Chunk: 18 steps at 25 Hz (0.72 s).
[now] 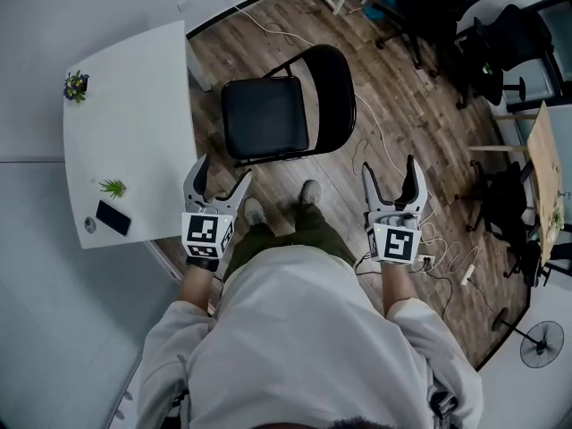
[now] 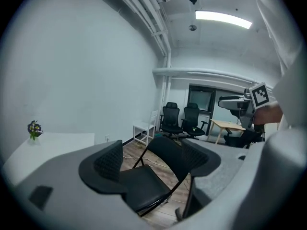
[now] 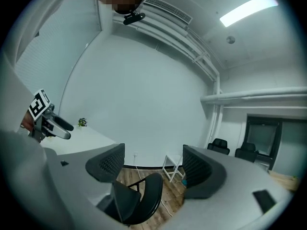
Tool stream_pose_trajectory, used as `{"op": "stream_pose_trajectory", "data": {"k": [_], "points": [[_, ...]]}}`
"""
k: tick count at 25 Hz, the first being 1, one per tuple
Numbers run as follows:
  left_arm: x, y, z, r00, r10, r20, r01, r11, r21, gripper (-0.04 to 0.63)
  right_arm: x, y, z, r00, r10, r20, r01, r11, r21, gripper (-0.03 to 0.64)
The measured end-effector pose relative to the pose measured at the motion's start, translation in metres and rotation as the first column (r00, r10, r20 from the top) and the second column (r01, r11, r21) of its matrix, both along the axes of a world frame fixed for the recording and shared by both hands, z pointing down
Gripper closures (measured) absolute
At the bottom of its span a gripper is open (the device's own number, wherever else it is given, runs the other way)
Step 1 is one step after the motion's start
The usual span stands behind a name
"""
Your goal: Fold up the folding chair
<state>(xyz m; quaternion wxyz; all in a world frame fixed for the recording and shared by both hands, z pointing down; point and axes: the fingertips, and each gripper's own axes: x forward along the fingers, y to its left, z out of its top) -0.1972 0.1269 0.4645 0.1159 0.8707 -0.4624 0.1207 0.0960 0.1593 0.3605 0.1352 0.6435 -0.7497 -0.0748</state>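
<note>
A black folding chair (image 1: 281, 105) stands unfolded on the wood floor just ahead of the person's feet, seat toward the white table and backrest on the right. My left gripper (image 1: 220, 182) hovers open near the seat's front corner, nothing between its fingers. My right gripper (image 1: 393, 179) is open too, held out to the right of the chair and apart from it. In the left gripper view the chair (image 2: 153, 174) shows between the open jaws (image 2: 152, 159). The right gripper view has the chair (image 3: 136, 200) low between its spread jaws (image 3: 154, 164).
A white table (image 1: 125, 132) stands left of the chair with a phone (image 1: 113, 217) and two small plants. White cables (image 1: 375, 141) trail over the floor to the right. Black office chairs (image 1: 447, 16) and a wooden desk (image 1: 543, 168) stand farther right; a fan (image 1: 541, 342) is bottom right.
</note>
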Motion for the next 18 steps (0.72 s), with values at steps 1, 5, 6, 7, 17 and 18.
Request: {"op": "stream_pose_trajectory", "data": {"k": [1, 5, 6, 7, 17, 18], "points": [[0.004, -0.005, 0.004, 1.0, -0.002, 0.006, 0.002, 1.0, -0.013, 0.207, 0.005, -0.009, 0.001, 1.0, -0.004, 0.005, 0.004, 1.0, -0.002, 0.224], [0.018, -0.022, 0.017, 0.998, -0.041, 0.043, 0.043, 0.998, -0.046, 0.207, 0.03, -0.048, 0.012, 0.999, -0.035, 0.027, 0.036, 0.999, -0.015, 0.225], [0.019, -0.029, 0.021, 0.997, -0.056, 0.056, 0.059, 0.997, -0.052, 0.207, 0.035, -0.059, 0.017, 0.998, -0.045, 0.033, 0.046, 0.999, -0.019, 0.225], [0.021, -0.035, 0.027, 0.995, -0.073, 0.068, 0.077, 0.995, -0.062, 0.207, 0.04, -0.071, 0.021, 0.998, -0.056, 0.039, 0.057, 0.998, -0.024, 0.225], [0.068, -0.085, 0.076, 0.971, -0.196, 0.136, 0.214, 0.967, -0.138, 0.207, 0.106, -0.168, 0.048, 0.98, -0.192, 0.043, 0.194, 0.98, -0.053, 0.225], [0.069, -0.089, 0.081, 0.97, -0.202, 0.138, 0.222, 0.963, -0.151, 0.207, 0.109, -0.177, 0.051, 0.979, -0.197, 0.045, 0.2, 0.978, -0.062, 0.225]]}}
